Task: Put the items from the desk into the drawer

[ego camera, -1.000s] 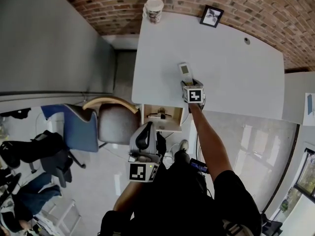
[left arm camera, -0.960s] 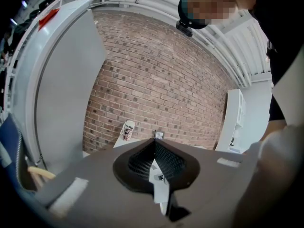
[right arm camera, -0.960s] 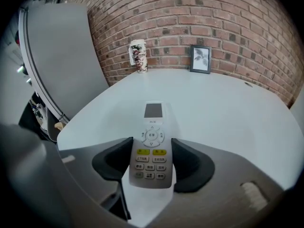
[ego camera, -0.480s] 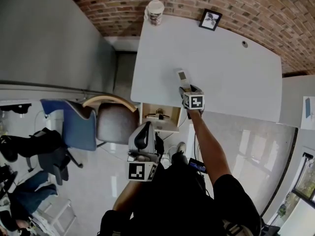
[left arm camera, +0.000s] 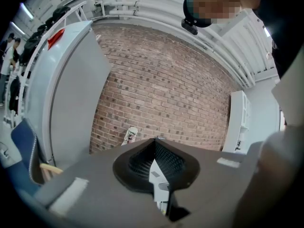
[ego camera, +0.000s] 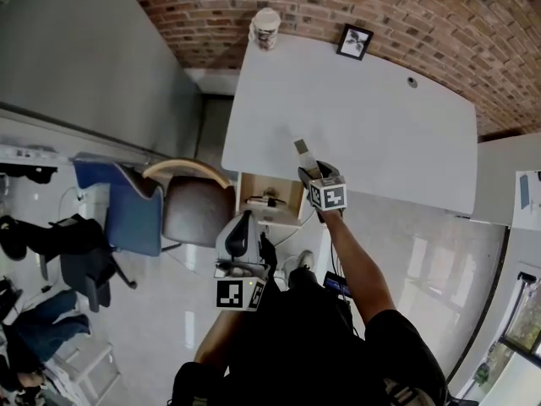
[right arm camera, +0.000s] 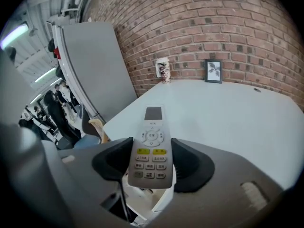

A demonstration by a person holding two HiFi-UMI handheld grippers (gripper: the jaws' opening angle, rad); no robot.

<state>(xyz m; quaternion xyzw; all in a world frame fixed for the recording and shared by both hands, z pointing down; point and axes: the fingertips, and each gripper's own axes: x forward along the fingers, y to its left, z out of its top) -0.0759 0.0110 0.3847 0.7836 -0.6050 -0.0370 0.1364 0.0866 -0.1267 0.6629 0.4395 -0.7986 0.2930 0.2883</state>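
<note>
A white remote control point(right arm camera: 152, 127) with yellow and grey buttons is clamped between the pads of my right gripper point(right arm camera: 152, 163), screen end pointing away. In the head view the remote point(ego camera: 303, 151) hangs over the front edge of the white desk point(ego camera: 380, 125), and the right gripper point(ego camera: 309, 172) tilts downward. The open wooden drawer point(ego camera: 254, 191) sits just left of and below it, with small items inside. My left gripper point(ego camera: 246, 223) hovers in front of the drawer. Its jaws meet at the tips with nothing between them point(left arm camera: 154, 144).
A paper cup point(ego camera: 266, 28) stands at the desk's far left corner and a small framed picture point(ego camera: 354, 41) at the back by the brick wall. A wooden-backed chair point(ego camera: 182, 210) and a blue chair point(ego camera: 118, 214) stand left of the drawer.
My right gripper has lifted the remote off the desk and drawn it back toward the front edge, near the drawer. The left gripper has edged slightly up.
</note>
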